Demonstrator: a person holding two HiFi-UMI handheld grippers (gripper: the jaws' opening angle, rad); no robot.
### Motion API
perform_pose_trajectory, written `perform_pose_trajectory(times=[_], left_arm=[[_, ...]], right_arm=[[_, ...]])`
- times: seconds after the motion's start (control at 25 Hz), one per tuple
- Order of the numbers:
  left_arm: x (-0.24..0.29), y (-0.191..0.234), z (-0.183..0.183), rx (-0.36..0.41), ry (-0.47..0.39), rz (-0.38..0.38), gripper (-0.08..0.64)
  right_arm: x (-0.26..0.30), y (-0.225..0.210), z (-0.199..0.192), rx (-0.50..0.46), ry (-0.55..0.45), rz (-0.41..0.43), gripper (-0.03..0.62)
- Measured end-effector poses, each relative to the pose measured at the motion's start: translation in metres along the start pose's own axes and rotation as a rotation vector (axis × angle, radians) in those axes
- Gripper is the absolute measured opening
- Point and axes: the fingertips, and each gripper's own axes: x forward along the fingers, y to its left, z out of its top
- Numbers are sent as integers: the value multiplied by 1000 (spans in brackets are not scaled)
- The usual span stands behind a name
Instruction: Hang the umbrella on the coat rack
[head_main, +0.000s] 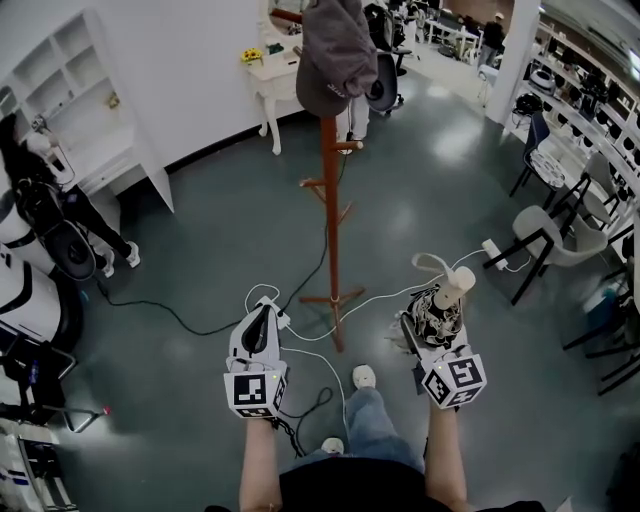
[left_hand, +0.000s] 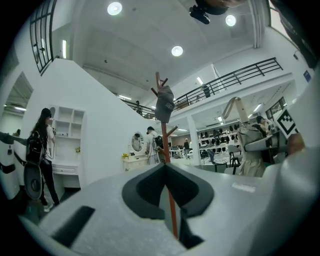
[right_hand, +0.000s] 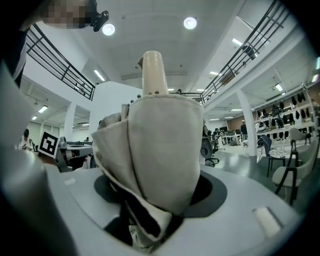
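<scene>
- Presently the umbrella (head_main: 446, 300) is gripped in the right gripper (head_main: 436, 318), whose jaws are closed on its folded beige fabric. In the right gripper view the fabric bulges out between both jaws and the pale handle (right_hand: 152, 70) stands at the top.
- A thin white strap (head_main: 430, 263) is seen looping off the umbrella's far end in the head view.
- The left gripper (head_main: 264, 312) is held empty. Its jaws are closed, tips meeting in a point, and nothing is caught between them.
- Both grippers are held level and side by side in front of the person, left of centre and right of centre, with the rack (head_main: 330, 200) between and beyond them.
- The umbrella is kept to the right of the rack's base, near it but apart; no peg is touched.
- The rack is a red-brown wooden pole with short upturned pegs and crossed feet. In the left gripper view its pole is lined up just behind the closed jaws.
- A dark cap (head_main: 335, 50) is hung over the rack's top – the lower pegs are seen bare.
- White cables (head_main: 372, 296) are trailed over the grey floor (head_main: 220, 250) around the rack's feet.
- A white desk (head_main: 275, 75) with yellow flowers (head_main: 251, 56) is set against the wall behind the rack, and a grey chair (head_main: 555, 240) is placed off to the right.
- Another person (left_hand: 42, 150) in dark clothes is seen at the white shelves (head_main: 75, 90) on the left.
</scene>
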Motion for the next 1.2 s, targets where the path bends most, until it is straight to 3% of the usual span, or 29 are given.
perform_pose_trajectory(times=[0.36,0.6,0.92,1.2], left_arm=[[70,21,-4,-18,13,94,6],[125,26,10,3,14,173,6],[184,48,18,7,-1,263,6],[197,54,20,10,10,292,6]], right_arm=[[80,-42,15,1,4,88,295],[148,-72,27,-4,21,204,295],[223,-68,42,-65,29,380,295],[258,-65,52,-68,18,449,296]])
